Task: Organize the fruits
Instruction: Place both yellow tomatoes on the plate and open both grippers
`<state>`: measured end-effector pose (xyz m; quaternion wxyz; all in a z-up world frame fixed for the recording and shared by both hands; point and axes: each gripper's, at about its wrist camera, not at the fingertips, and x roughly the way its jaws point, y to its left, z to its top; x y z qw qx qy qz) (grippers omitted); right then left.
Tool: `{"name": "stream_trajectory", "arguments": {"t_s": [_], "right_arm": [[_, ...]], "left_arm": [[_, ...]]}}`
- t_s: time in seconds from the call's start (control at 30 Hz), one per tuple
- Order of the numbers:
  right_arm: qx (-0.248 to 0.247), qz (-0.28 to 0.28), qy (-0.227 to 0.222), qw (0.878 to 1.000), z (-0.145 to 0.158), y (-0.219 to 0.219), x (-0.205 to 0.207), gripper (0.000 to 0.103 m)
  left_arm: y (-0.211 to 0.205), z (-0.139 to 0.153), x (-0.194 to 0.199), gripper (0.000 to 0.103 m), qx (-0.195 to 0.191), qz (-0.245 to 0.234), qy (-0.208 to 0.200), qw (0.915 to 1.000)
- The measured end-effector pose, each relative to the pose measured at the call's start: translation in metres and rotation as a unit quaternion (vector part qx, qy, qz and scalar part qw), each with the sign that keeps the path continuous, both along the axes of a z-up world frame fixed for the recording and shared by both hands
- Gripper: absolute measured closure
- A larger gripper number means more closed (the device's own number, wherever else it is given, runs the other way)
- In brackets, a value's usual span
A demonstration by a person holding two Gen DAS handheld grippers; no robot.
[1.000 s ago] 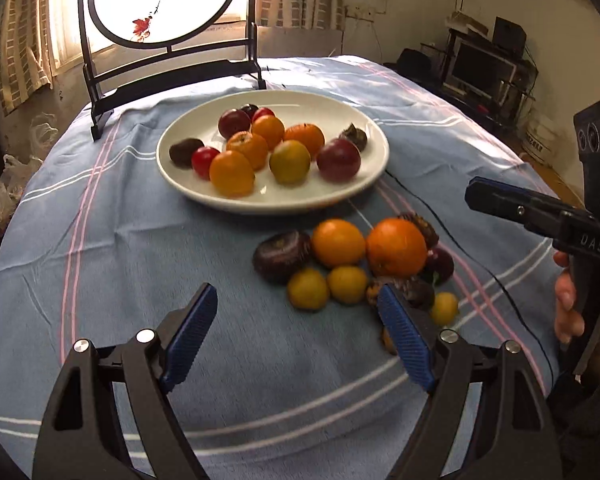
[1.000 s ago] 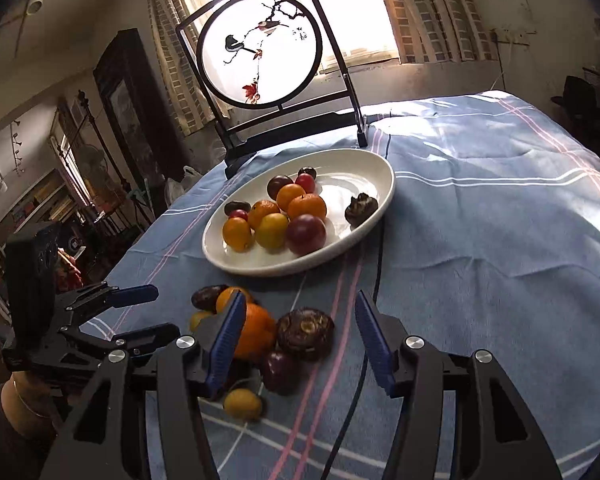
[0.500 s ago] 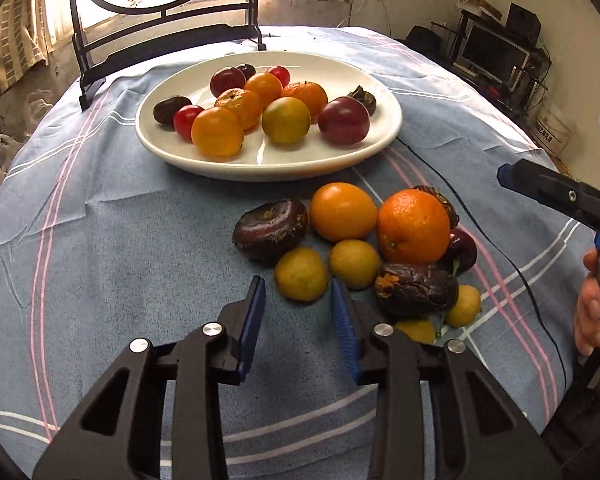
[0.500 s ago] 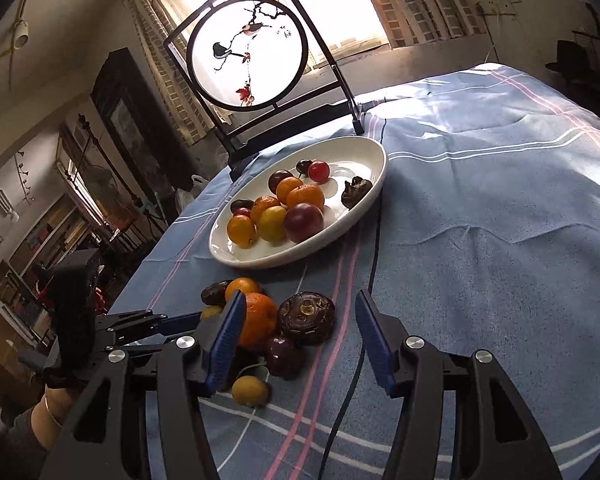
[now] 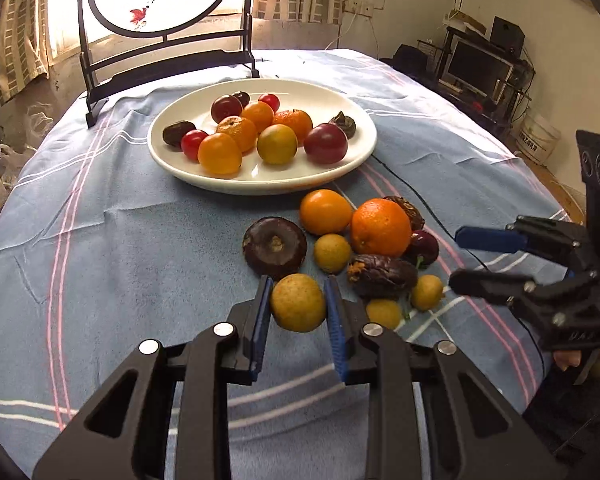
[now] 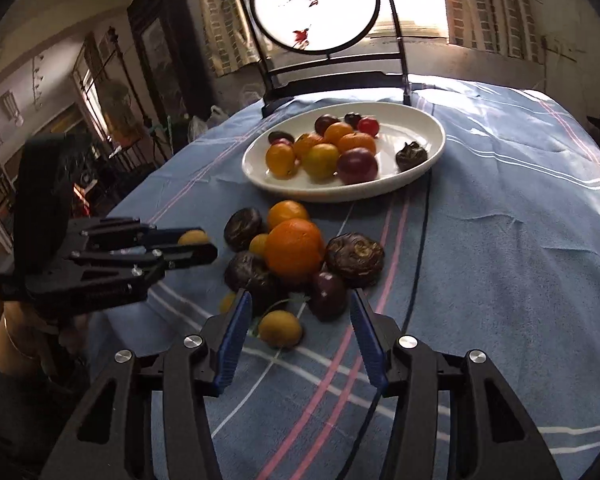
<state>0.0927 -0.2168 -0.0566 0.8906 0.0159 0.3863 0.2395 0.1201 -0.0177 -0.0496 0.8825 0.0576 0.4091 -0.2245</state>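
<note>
- The left tongs [image 5: 298, 308] have just closed from wide open onto a small round yellow-green fruit [image 5: 298, 308]. Their blue pads press both its sides.
- That fruit sits at the near edge of the loose pile, well short of the white oval plate [image 5: 260, 184] on the blue striped tabletop [image 5: 120, 260].
- The right tongs [image 6: 296, 334] have just narrowed somewhat but grip nothing. Between their pads, below the plate, lie a small yellow fruit [image 6: 280, 328] and a dark plum [image 6: 328, 294].
- Judged from this, the fruit is secured, and carrying it to the plate comes next.
</note>
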Motion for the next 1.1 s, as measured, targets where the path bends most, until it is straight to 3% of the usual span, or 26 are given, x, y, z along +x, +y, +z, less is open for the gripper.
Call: {"name": "stream_trajectory", "arguments": {"t_s": [0.17,0.27,0.33,0.47,0.63,0.83,1.1], "right_arm": [[-0.067,0.016,0.008,0.998,-0.011,0.027,-0.004,0.064],[-0.086,0.01,0.032,0.996,-0.018,0.032,0.003,0.076],[-0.089,0.008,0.029,0.996,-0.018,0.033,0.001,0.076],[-0.061,0.0,0.014,0.998,-0.006,0.025,-0.009,0.076],[-0.025,-0.004,-0.027,0.999,0.032,0.007,-0.014,0.076],[-0.012,-0.037,-0.049,0.998,0.071,-0.01,0.055,0.076],[-0.008,-0.081,-0.008,0.997,0.052,-0.009,0.173,0.074]], "left_arm": [[0.013,0.004,-0.016,0.078,-0.008,0.003,-0.002,1.0],[0.018,0.003,-0.02,0.078,-0.013,0.005,-0.003,0.9999],[0.019,0.002,-0.02,0.078,-0.014,0.005,-0.004,0.9999],[0.021,0.003,-0.024,0.078,-0.021,0.003,-0.008,0.9997],[0.021,0.018,-0.02,0.078,-0.034,0.0,-0.025,0.9991],[0.009,0.031,0.036,0.078,-0.051,0.01,-0.022,0.9984],[-0.027,0.027,0.124,0.077,-0.036,0.017,0.004,0.9992]]}}
